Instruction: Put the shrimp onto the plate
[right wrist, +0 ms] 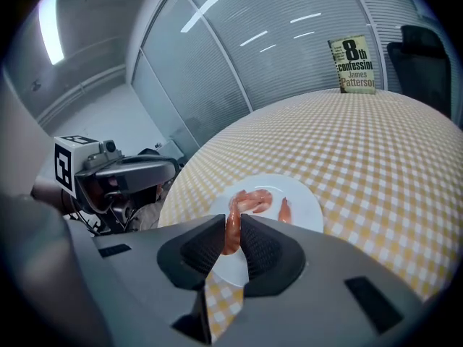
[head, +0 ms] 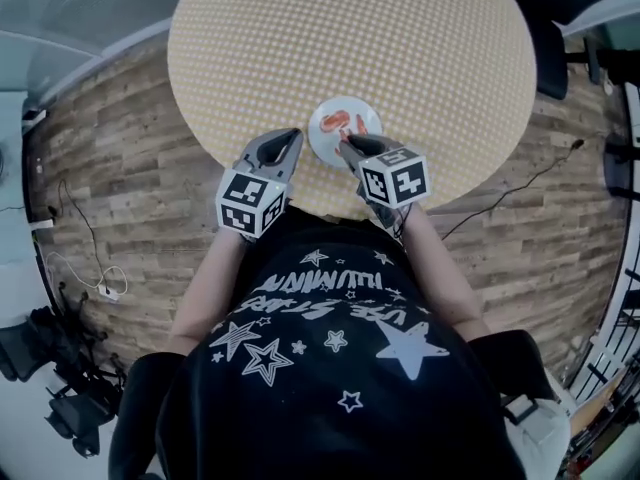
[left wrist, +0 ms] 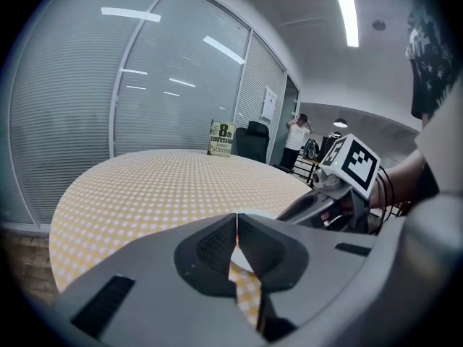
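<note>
A white plate [head: 328,149] sits near the front edge of the round yellow-checked table [head: 400,38]. Two pink shrimp [right wrist: 255,199] lie on the plate [right wrist: 309,199]. My right gripper [right wrist: 232,232] is shut on a third shrimp [right wrist: 233,213], held just over the plate's near part. In the head view the right gripper [head: 350,145] reaches the plate's near rim. My left gripper [head: 288,144] hovers at the plate's left, jaws shut with nothing between them [left wrist: 236,228]. Each gripper shows in the other's view: the right gripper [left wrist: 323,199], the left gripper [right wrist: 137,170].
A book [right wrist: 352,64] stands upright at the table's far edge, also seen as the book [left wrist: 222,138] in the left gripper view. Dark chairs [left wrist: 253,140] and a person [left wrist: 296,131] are beyond the table. Glass walls with blinds surround it; cables lie on the wood floor [head: 90,238].
</note>
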{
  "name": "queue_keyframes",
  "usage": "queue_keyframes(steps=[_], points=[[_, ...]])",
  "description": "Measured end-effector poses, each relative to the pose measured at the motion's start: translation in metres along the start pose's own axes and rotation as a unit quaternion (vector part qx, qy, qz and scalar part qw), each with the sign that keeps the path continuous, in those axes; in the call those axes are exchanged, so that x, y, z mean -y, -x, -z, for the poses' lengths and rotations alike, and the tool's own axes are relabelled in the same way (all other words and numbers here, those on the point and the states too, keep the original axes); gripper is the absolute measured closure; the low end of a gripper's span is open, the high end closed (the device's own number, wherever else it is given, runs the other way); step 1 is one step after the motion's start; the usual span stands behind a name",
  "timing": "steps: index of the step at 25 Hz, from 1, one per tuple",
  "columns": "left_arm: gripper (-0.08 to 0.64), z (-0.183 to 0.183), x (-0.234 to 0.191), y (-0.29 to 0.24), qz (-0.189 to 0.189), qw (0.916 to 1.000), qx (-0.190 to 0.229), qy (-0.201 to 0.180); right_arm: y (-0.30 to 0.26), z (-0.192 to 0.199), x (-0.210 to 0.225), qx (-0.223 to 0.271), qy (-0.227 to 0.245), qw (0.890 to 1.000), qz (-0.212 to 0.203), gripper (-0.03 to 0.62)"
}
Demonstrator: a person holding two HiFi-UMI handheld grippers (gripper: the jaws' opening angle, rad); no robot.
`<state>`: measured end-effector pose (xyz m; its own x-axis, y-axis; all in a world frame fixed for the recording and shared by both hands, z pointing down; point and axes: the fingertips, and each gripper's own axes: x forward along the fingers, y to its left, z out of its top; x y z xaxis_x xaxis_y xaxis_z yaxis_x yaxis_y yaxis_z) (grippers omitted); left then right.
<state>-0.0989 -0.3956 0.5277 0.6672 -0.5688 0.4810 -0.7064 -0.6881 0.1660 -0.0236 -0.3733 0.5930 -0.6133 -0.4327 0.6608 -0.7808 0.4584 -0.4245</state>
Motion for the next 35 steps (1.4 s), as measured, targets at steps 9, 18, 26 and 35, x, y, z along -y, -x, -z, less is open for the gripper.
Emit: queue_keyframes(steps=[9,18,26,35], points=[[0.549,-0.002,-0.012,-0.015,0.041,0.9988,-0.013,-0.024,-0.017,0.017,0.004,-0.059,0.078,0.993,0.066,0.518],[0.549,0.001,-0.013,-0.023,0.058,0.9978,-0.018,-0.026,-0.021,0.02,0.009,-0.073,0.081,0.989,0.099,0.518],[0.549,0.0,-0.009,-0.02,0.05,0.9981,-0.02,-0.029,-0.015,0.018,0.005,-0.061,0.081,0.992,0.079,0.518],[0.549,-0.004,0.007,-0.011,0.021,0.9994,-0.012,-0.027,0.011,0.005,-0.002,-0.025,0.082,0.995,0.049,0.518]])
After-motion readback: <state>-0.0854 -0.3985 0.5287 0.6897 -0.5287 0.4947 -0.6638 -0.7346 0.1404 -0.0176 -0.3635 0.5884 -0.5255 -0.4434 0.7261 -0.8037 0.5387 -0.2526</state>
